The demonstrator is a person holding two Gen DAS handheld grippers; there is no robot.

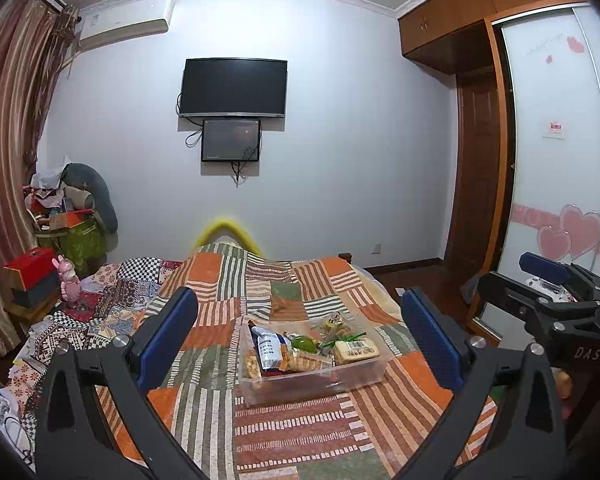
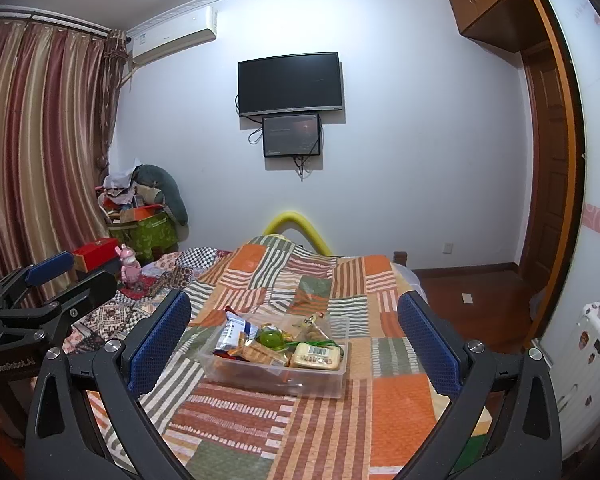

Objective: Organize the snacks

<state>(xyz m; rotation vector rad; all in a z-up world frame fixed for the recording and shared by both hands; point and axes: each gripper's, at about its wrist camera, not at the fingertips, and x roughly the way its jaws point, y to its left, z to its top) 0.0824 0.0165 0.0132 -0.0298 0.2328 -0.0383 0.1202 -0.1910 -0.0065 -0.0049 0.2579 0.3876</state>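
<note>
Both the left gripper and right gripper hang spread and empty above the quilt, while the snacks sit heaped in the clear bin, fitting either finished gathering or sorting ahead.

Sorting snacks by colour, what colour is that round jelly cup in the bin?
Green jelly cup, clearest in the right wrist view.

Even, slightly dim indoor light, soft shadows under the television, strong fisheye bending and dark vignetting at every corner
</note>
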